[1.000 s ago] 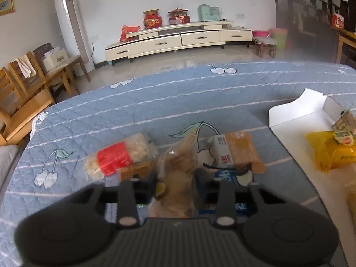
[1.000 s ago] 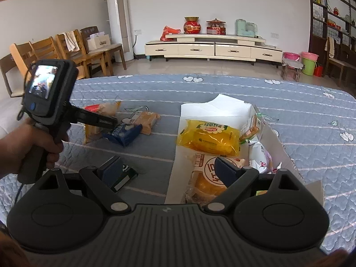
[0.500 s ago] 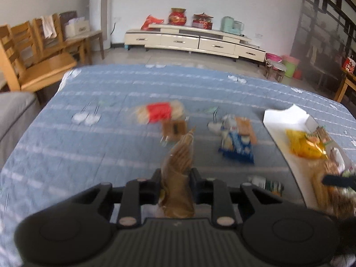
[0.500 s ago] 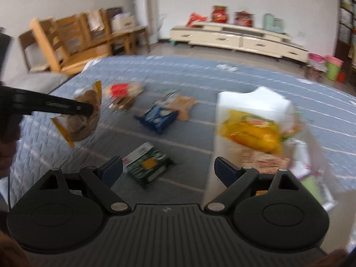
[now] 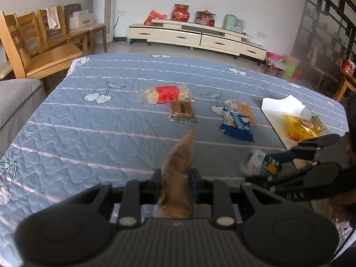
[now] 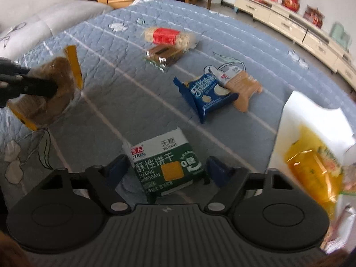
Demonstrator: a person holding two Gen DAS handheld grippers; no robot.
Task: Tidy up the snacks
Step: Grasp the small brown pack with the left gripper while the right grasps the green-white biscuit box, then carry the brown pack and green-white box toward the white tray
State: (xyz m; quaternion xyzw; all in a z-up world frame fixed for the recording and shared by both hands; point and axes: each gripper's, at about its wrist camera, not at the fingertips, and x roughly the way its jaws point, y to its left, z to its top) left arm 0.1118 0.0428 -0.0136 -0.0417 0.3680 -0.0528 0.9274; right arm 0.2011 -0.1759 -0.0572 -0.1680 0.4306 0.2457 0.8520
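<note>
On the blue quilted cloth with cherry prints (image 5: pixel 93 138), 5 snacks still lie loose, while a white open cardboard box (image 5: pixel 278 109) at the right edge already holds a yellow crinkled snack bag (image 5: pixel 298 129), so the sorting looks partly done.

The left gripper (image 5: pixel 175 178) has its jaws clamped narrow on a clear pouch of brown baked pieces with yellow edges (image 5: pixel 179 164), carried clear of the cloth, probably so it can travel to the box.

The right gripper (image 6: pixel 168 169) hangs over a green-and-white biscuit packet (image 6: pixel 169 166); its jaws have just been closing, and the packet sits between the blue pads (image 6: pixel 217 170), though a gap shows on both sides, so the grip is not yet made. Straddling the packet across its short sides seems chosen to give the pads flat faces to press.

Farther out rest a clear roll of pale crackers with a red label (image 5: pixel 165 93), touching a brown foil-edged bar (image 5: pixel 181 111), and a blue cookie packet (image 5: pixel 238 126) overlapping a tan-and-white wafer packet (image 5: pixel 241 109).
</note>
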